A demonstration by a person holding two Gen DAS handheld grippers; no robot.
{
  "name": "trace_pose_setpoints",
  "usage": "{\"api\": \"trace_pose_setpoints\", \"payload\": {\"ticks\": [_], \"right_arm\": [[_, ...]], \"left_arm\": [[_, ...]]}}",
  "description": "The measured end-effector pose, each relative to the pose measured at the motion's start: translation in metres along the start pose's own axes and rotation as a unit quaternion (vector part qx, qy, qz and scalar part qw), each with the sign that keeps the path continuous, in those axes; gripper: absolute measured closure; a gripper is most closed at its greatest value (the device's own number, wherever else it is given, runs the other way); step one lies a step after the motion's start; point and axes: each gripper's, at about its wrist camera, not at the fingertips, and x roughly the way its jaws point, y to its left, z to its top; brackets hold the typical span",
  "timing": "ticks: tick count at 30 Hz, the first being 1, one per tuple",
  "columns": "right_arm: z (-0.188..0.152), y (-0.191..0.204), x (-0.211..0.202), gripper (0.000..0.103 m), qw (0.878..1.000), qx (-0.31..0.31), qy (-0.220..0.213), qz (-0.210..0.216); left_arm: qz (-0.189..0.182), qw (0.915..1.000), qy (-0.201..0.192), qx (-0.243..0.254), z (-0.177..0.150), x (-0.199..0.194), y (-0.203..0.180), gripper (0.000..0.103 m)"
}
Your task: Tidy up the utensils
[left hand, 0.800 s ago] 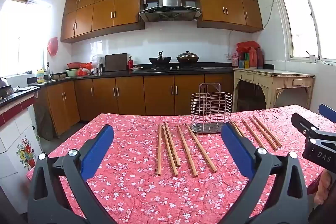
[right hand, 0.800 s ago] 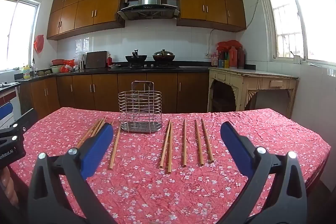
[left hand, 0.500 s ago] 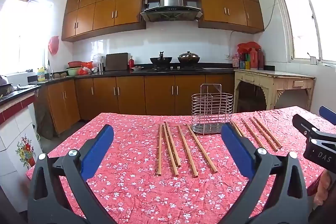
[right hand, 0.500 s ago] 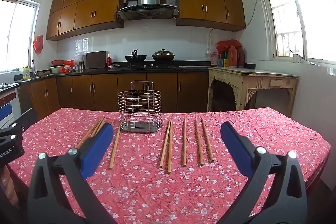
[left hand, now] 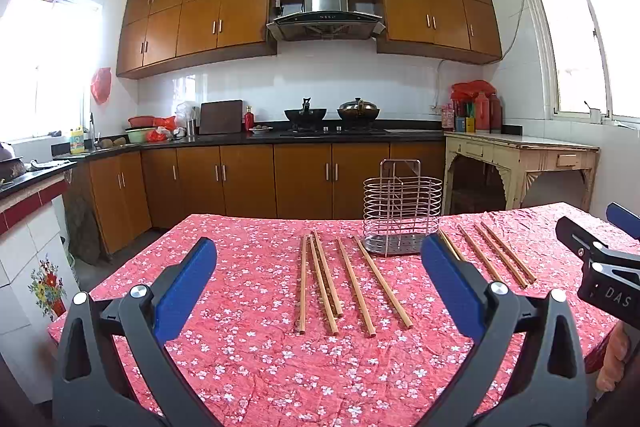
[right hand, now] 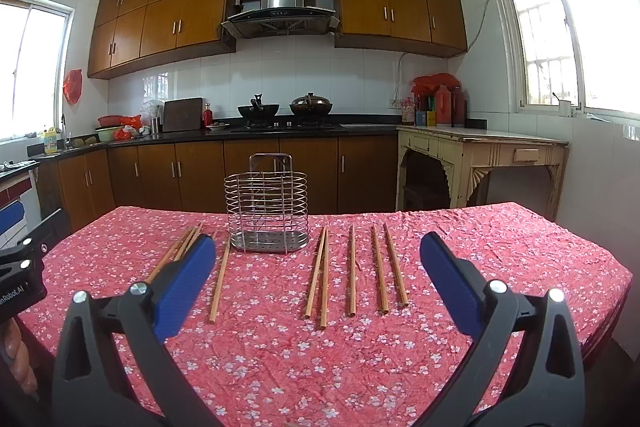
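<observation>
A wire utensil basket stands upright and empty at the far middle of a table under a red flowered cloth. Several wooden chopsticks lie flat to its left, and several more chopsticks to its right. My left gripper hovers open above the near edge, in front of the left group, nothing between its fingers. My right gripper is open too, in front of the right group, and shows at the right edge of the left wrist view.
Behind the table run brown kitchen cabinets with a stove, pots and a range hood. A pale old side table stands at the right wall. The floor drops off at the table's left edge.
Both views have hardly shifted; the basket sits very slightly further right in the left wrist view. Both grippers stay open and empty.
</observation>
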Motion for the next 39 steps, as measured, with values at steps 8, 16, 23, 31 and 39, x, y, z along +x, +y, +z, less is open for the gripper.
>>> {"api": "trace_pose_setpoints", "payload": {"ticks": [8, 16, 23, 31, 39], "right_arm": [[-0.0081, -0.0010, 0.0018, 0.004, 1.000, 0.002, 0.003, 0.000], [-0.0070, -0.0026, 0.0014, 0.004, 1.000, 0.003, 0.004, 0.001], [-0.0067, -0.0030, 0.0017, 0.004, 1.000, 0.003, 0.005, 0.000], [-0.0066, -0.0037, 0.0024, 0.004, 1.000, 0.004, 0.005, 0.001], [-0.0088, -0.0021, 0.0039, 0.004, 1.000, 0.004, 0.006, 0.001]], "left_arm": [[-0.002, 1.0000, 0.002, 0.000, 0.0046, 0.0007, -0.0023, 0.002], [-0.002, 1.0000, 0.001, -0.002, 0.0046, 0.0005, -0.0012, 0.002], [-0.003, 1.0000, 0.002, -0.002, 0.0045, 0.0003, -0.0014, 0.002], [-0.002, 1.0000, 0.002, -0.003, 0.0028, 0.0038, -0.0025, 0.002], [-0.003, 1.0000, 0.002, -0.003, 0.0012, 0.0042, -0.0029, 0.002]]}}
